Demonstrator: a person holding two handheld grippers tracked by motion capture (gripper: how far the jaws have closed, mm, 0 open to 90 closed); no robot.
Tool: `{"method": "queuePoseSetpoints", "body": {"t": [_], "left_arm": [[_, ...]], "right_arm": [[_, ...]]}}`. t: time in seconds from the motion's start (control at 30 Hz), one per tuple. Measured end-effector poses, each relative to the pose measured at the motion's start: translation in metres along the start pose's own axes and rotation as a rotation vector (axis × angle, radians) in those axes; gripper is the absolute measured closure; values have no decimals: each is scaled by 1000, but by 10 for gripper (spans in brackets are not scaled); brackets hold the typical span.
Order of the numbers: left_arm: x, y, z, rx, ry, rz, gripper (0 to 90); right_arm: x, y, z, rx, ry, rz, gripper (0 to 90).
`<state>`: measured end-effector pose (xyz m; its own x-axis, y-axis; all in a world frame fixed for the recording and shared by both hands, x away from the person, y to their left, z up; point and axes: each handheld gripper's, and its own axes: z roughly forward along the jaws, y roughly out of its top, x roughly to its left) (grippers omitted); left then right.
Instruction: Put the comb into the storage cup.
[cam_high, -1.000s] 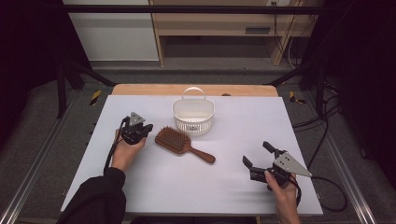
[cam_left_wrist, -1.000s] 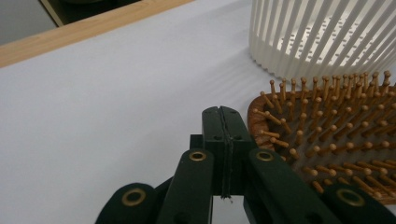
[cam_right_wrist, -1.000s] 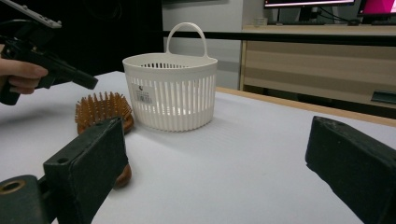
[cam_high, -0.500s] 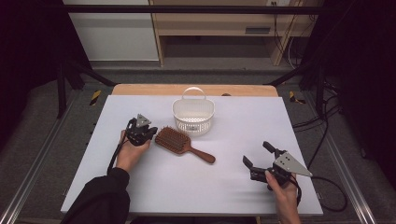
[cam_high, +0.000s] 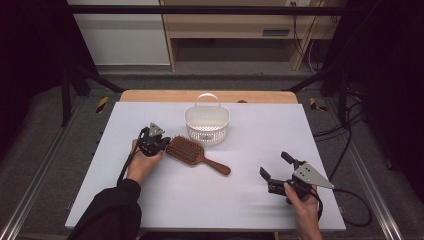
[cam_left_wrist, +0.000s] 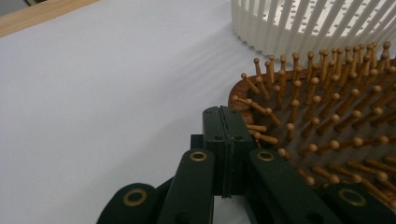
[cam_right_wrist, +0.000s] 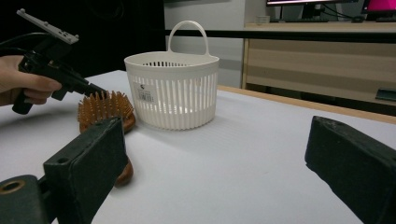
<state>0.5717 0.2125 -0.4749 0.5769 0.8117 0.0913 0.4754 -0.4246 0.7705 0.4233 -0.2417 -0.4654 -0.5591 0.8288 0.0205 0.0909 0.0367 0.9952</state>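
From above, I see my left hand-held gripper (cam_high: 159, 141) has crept rightward across the white counter (cam_high: 150, 200) to the head of the wooden hairbrush (cam_high: 192, 152), which lies bristles up just in front of the white basket (cam_high: 207, 124). My right hand-held gripper (cam_high: 276, 171) waits well apart, jaws wide and empty. Along the left gripper view, the jaws stand pressed together, holding nothing, tips at the brush's rim (cam_left_wrist: 240, 91). Right gripper view: brush (cam_right_wrist: 105, 108) beside basket (cam_right_wrist: 173, 88). I judge a nudge comes next.
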Motion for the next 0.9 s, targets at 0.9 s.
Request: {"method": "queuePoseSetpoints", "body": {"t": [0.9], "left_arm": [[-26, 7, 3, 27, -51, 79, 898]], "right_arm": [[1, 0, 0, 5, 26, 19, 57]]}}
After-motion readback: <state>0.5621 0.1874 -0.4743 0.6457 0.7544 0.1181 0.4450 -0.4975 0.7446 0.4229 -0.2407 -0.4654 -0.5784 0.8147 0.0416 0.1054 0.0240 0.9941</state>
